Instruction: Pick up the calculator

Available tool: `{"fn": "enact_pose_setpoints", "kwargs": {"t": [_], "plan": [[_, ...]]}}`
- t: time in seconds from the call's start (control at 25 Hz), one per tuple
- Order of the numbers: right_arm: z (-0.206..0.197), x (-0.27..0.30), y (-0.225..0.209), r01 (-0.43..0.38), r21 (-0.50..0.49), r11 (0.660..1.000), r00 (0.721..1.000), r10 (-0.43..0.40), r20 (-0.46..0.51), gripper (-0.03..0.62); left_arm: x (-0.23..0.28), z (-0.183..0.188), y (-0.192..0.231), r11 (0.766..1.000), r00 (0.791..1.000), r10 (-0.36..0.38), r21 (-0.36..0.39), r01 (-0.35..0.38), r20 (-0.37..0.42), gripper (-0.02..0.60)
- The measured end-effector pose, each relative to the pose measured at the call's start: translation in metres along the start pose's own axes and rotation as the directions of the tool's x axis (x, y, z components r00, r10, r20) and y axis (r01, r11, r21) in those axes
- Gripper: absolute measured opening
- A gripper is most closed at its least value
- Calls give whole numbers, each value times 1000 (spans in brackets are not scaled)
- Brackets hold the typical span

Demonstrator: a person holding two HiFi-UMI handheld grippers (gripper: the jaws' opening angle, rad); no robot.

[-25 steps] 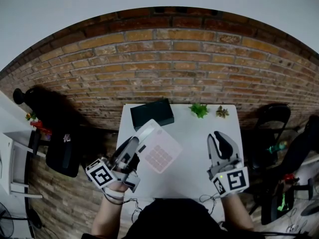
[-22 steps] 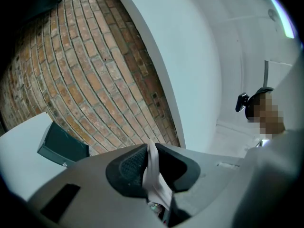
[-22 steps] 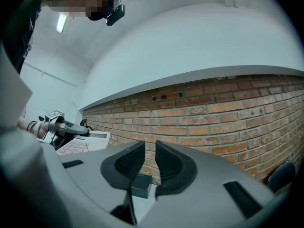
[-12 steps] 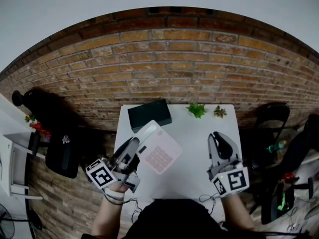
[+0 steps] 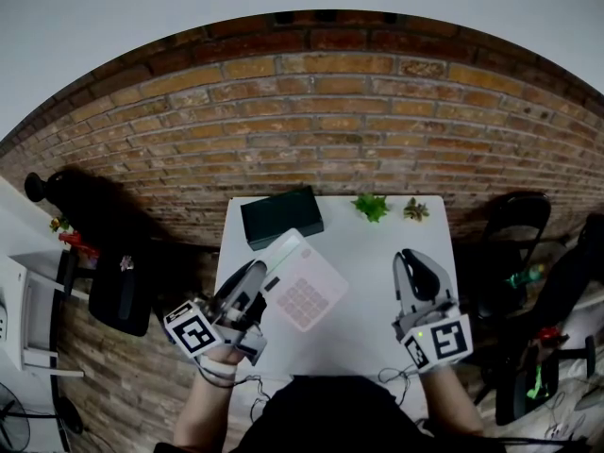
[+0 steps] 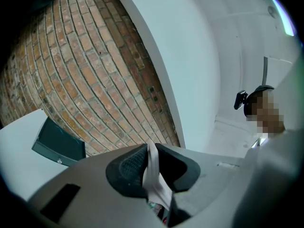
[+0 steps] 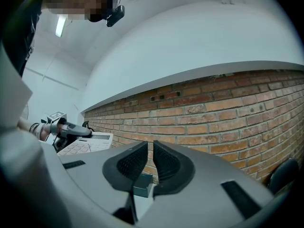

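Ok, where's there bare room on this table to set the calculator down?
Bare: the middle of the table, between the held calculator and the right gripper, its jaws closing on nothing. Crowded: the far edge, with the dark box and two small plants.

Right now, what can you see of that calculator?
The calculator is a flat, pale slab, plastic by its look, with a grid of pinkish keys and a display strip at its far end. The left gripper is shut on its left edge, pinched between black pads. It sits askew over the white table; whether it has left the tabletop I cannot tell.
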State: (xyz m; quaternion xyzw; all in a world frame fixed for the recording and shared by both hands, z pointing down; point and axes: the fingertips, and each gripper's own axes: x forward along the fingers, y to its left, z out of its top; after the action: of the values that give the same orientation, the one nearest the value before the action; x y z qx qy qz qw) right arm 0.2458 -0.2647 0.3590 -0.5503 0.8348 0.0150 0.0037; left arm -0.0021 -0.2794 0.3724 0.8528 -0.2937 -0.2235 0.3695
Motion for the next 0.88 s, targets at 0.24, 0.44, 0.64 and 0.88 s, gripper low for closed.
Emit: {"fn": "enact_pose_setpoints", "kwargs": {"t": [0.24,0.44,0.64,0.88], "plan": [[-1,-4,-6,-8,3,1000,1000,8,-4,37,5,-7,-5,1000,1000,-1,-2,1,-1,49],[-3,-10,-14,-14,10,1000,1000,14,-1,37,11,-19,-10,1000,1000,-9,-1,9,-8,49],[-7,-17,-27,-14,14,1000,1000,14,-3,37,18,-31,-11,1000,1000,2,-9,-2,-10,49],[-11,-25,-47,-14,16,1000,1000,14,-3,37,33,-46,-17,1000,1000,-6,-5,6,-8,49]]}}
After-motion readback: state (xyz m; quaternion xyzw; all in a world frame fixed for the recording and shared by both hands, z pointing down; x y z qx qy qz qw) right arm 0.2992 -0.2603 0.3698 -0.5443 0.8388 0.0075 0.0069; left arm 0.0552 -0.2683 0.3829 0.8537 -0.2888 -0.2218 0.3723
